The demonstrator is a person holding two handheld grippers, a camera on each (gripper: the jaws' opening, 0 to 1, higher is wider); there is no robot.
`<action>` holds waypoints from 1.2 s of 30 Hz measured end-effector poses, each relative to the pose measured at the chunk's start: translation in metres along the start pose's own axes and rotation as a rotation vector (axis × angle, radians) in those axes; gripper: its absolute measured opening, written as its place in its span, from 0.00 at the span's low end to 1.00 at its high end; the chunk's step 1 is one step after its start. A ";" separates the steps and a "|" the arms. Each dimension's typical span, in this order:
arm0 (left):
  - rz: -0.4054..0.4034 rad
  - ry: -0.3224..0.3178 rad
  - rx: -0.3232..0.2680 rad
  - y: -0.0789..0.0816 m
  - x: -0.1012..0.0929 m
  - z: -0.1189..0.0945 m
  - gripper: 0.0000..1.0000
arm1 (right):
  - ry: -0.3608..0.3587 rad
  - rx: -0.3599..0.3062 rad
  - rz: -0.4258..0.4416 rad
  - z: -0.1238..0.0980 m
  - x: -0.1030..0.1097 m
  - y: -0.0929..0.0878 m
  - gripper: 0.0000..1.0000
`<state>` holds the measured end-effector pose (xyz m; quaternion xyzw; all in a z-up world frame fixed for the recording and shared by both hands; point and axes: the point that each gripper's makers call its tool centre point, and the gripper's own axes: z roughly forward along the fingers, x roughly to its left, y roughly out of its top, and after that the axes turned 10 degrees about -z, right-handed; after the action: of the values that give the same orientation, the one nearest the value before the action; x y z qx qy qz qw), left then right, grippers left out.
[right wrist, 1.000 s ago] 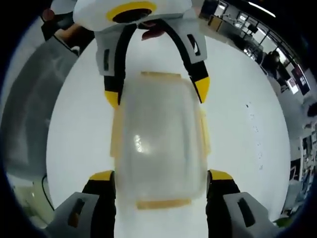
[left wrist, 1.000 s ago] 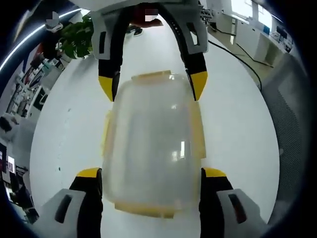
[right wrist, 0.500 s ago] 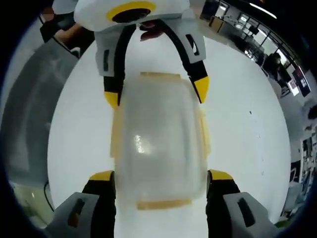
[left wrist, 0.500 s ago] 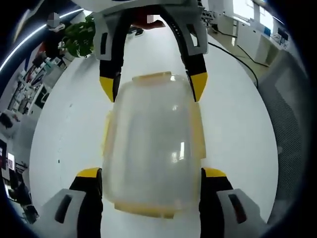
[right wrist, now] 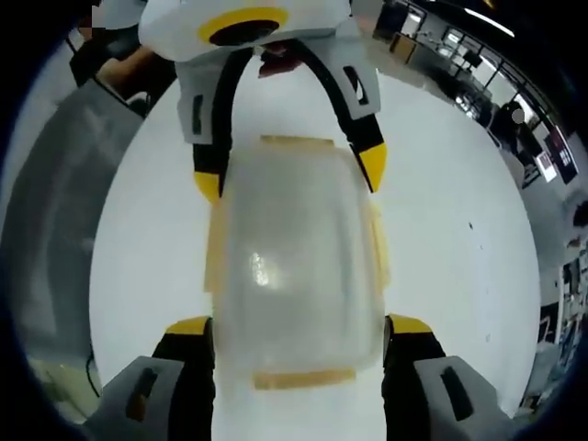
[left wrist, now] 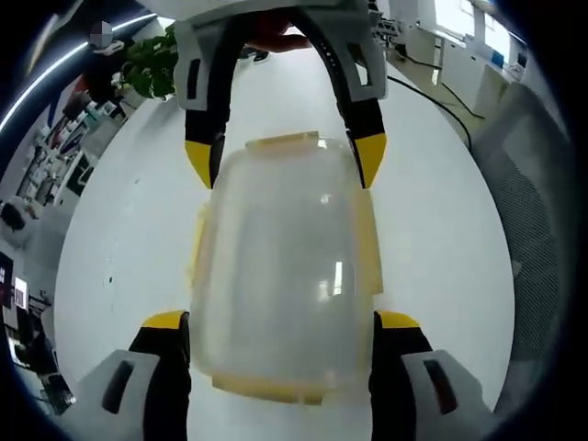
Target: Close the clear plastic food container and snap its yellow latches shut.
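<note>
Left gripper (left wrist: 280, 326): jaws spread to the container's width, yellow-tipped fingers (left wrist: 165, 322) pressed against both long sides of the clear container (left wrist: 280, 266) at its near end. Clamped on it.

Right gripper (right wrist: 294, 331): same setup from the opposite end, jaws apart, tips (right wrist: 188, 328) flush against the container's (right wrist: 294, 266) two sides. Also clamped on it.

Each gripper appears in the other's view at the far end: the right one (left wrist: 280, 161) in the left gripper view, the left one (right wrist: 289, 175) in the right gripper view, both straddling the container.

Container sits between the four tips, over the white table (left wrist: 432, 239), lid (left wrist: 276, 248) on top and frosted-looking. Cannot tell if it rests on the table or is lifted.

Yellow latches (left wrist: 369, 243) run along the long sides and at both ends (right wrist: 303, 377); side ones flare out slightly from the wall. Cannot tell if they are snapped.

Beyond: green plant (left wrist: 147, 69) at the table's far edge, black cable (left wrist: 450, 110) across the floor, grey mesh panel (left wrist: 537, 239) on the right of the left gripper view.
</note>
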<state>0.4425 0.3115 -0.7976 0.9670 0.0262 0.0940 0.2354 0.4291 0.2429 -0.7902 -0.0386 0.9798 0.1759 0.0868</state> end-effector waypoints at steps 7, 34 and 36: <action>-0.004 0.001 0.004 -0.012 0.000 -0.007 0.81 | 0.002 0.000 -0.003 0.005 0.001 0.013 0.75; -0.014 0.009 0.028 -0.055 0.002 -0.027 0.81 | 0.006 0.000 -0.015 0.022 0.000 0.056 0.75; -0.015 0.010 0.032 -0.056 0.002 -0.028 0.81 | 0.007 0.010 -0.023 0.023 0.000 0.058 0.75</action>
<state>0.4382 0.3741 -0.7990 0.9699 0.0363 0.0964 0.2205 0.4266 0.3052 -0.7924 -0.0498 0.9805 0.1698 0.0854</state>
